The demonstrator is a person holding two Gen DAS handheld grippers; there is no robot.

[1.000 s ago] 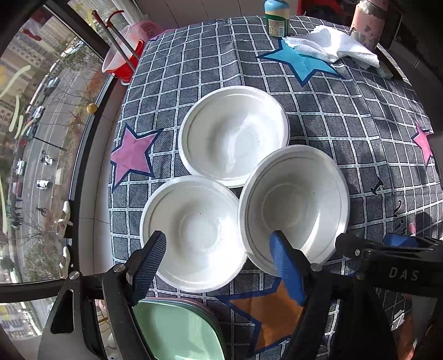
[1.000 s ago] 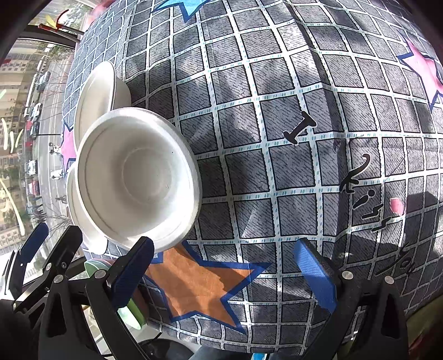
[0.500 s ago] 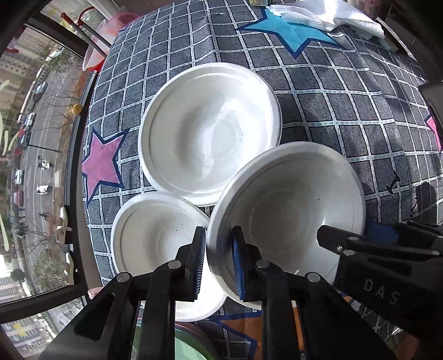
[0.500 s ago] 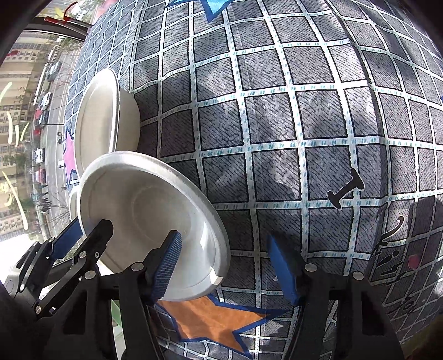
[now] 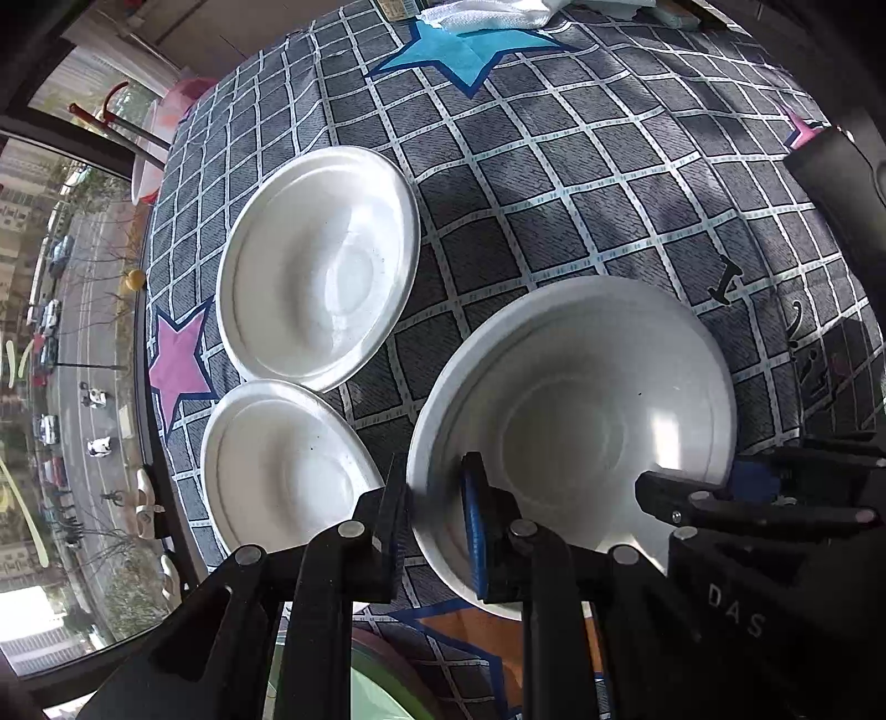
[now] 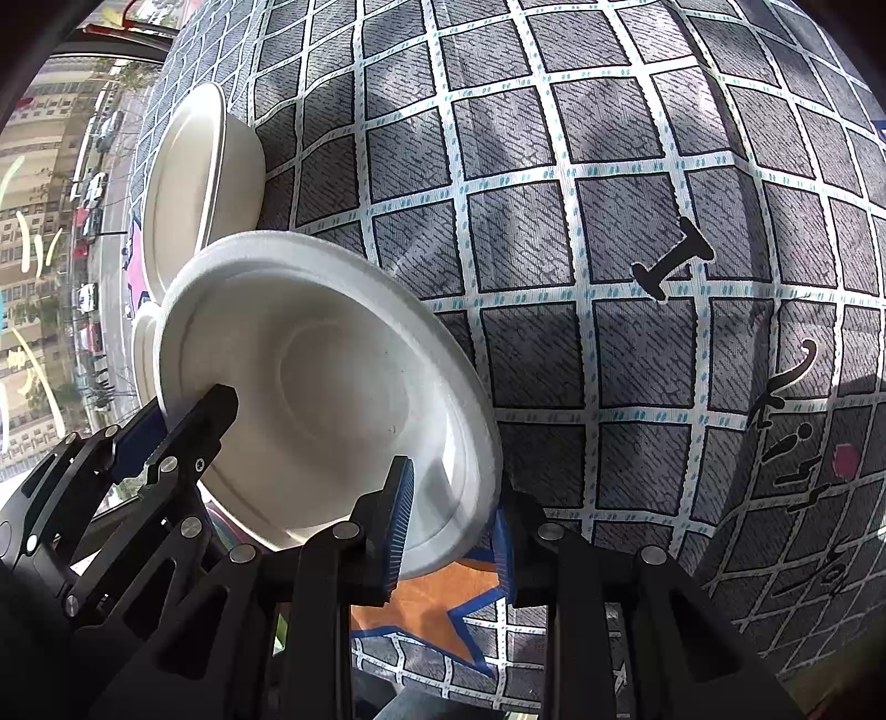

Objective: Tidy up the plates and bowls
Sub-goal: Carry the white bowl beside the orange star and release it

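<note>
Three white foam bowls are on the checked tablecloth (image 5: 609,166). My left gripper (image 5: 434,520) is shut on the left rim of the nearest bowl (image 5: 581,432), which is tilted and lifted off the cloth. My right gripper (image 6: 451,531) is shut on the opposite rim of the same bowl (image 6: 332,387). A second bowl (image 5: 321,266) sits farther back; it also shows in the right wrist view (image 6: 194,166). A third bowl (image 5: 277,465) sits at the near left. A green plate stack (image 5: 365,687) lies under my left gripper.
A white cloth (image 5: 487,14) lies at the table's far edge. A pink bucket with red handles (image 5: 160,127) stands off the far left corner. The table's left edge runs along a window over a street.
Both grippers closed on opposite rims of the nearest bowl, the left first and then the right. The bowl rose and tilted off the cloth.
</note>
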